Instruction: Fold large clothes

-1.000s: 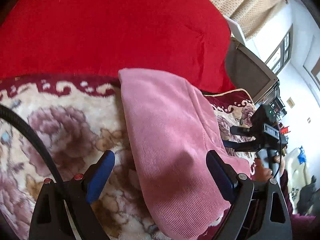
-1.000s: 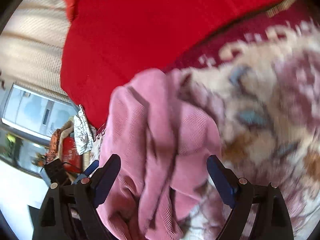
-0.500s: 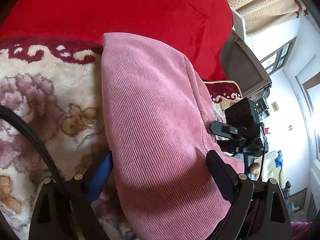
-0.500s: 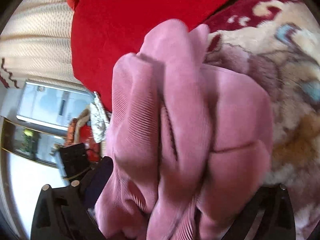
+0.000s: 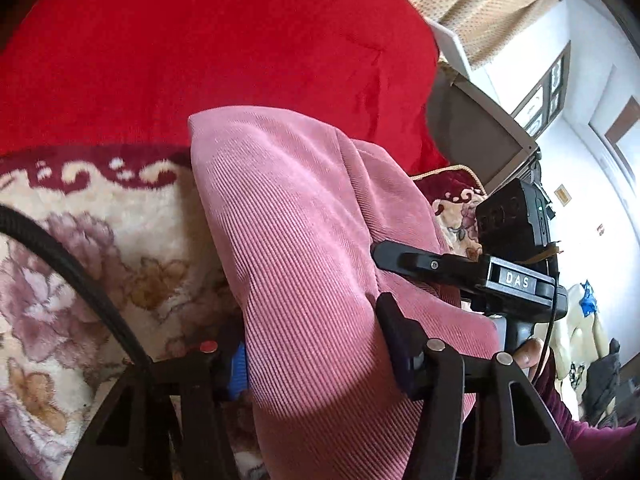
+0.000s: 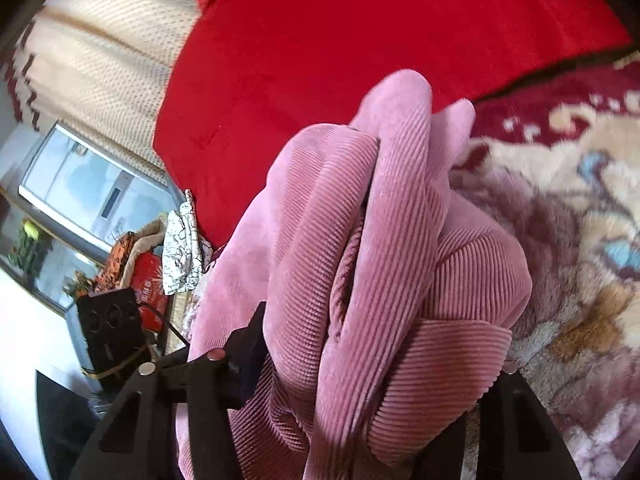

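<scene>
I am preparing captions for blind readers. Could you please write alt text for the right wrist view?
The right gripper is closing its jaws around a bunched pink corduroy garment, which fills the middle of the view. Behind it lie a red blanket and a floral plush blanket.

Under me: a plush floral blanket (image 5: 92, 216), cream with mauve roses and a maroon border.
Ahead: a red blanket (image 5: 200, 48), bright in daylight.
Behind it: a beige dotted curtain (image 6: 92, 56).
To my right: white walls (image 5: 600, 152) and a dark-framed window (image 5: 550, 92).
To my left: a glass-fronted cabinet (image 6: 80, 196).
</scene>
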Demonstrator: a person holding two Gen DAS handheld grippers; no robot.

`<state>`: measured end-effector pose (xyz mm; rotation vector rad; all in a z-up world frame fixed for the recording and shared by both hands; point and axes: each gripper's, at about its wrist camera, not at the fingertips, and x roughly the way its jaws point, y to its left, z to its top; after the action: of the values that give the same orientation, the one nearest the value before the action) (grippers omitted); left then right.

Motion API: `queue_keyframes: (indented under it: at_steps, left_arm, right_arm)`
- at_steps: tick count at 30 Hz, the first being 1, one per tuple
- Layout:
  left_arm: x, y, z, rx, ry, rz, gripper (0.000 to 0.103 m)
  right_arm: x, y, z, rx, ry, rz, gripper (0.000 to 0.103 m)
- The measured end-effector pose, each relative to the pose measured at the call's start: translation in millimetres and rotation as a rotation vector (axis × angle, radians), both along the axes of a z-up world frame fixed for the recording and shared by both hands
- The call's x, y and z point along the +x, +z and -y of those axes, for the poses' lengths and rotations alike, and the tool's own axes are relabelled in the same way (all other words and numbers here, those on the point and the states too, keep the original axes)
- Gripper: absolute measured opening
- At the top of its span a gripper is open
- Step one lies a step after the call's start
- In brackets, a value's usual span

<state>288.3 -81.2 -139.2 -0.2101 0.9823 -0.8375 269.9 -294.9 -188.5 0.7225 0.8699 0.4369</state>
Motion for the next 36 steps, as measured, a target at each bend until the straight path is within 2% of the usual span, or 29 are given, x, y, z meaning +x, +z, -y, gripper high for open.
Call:
queue_keyframes:
  at_steps: [8,14,17,20,21,22,23,25,28,32,34,36]
  left_arm:
    - [-31,37,-13,-0.006,0.018,0.089,0.058]
    - [-52,50,-21,0.015,0.049,0.113,0.058]
    - [-54,39,-22,0.044,0.067,0.081,0.058]
    - [-46,12,-18,0.120,0.091,0.017,0.061]
    - [-41,-2,-16,0.157,0.097,-0.018,0.065]
    - [-35,-21,-12,0.224,0.105,-0.056,0.076]
    - [-32,-28,-11,0.237,0.113,-0.067,0.079]
    - [-30,-23,-15,0.196,0.119,-0.079,0.080]
    - [-33,-7,-19,0.215,0.103,-0.020,0.079]
    - [-40,20,-33,0.187,0.115,0.087,0.079]
    - [-39,31,-37,0.179,0.132,0.145,0.080]
    - [-36,29,-37,0.188,0.144,0.154,0.080]
  right_arm:
    - [-29,38,0,0.005,0.025,0.105,0.057]
    - [-51,47,1,0.033,0.064,0.132,0.057]
    - [-52,35,-7,0.039,0.079,0.112,0.057]
    - [-42,8,-15,0.035,0.089,0.048,0.057]
    - [-36,-9,-19,0.010,0.096,-0.002,0.057]
    - [-31,-22,-22,-0.008,0.096,-0.050,0.057]
    - [-29,-32,-23,-0.002,0.101,-0.079,0.057]
    - [-32,-32,-19,0.019,0.093,-0.071,0.062]
    - [-39,-17,-16,-0.038,0.084,-0.087,0.072]
    - [-59,-1,2,-0.140,0.045,-0.107,0.072]
    - [-70,18,10,-0.228,-0.004,-0.072,0.072]
    - [-75,34,15,-0.293,-0.045,-0.039,0.072]
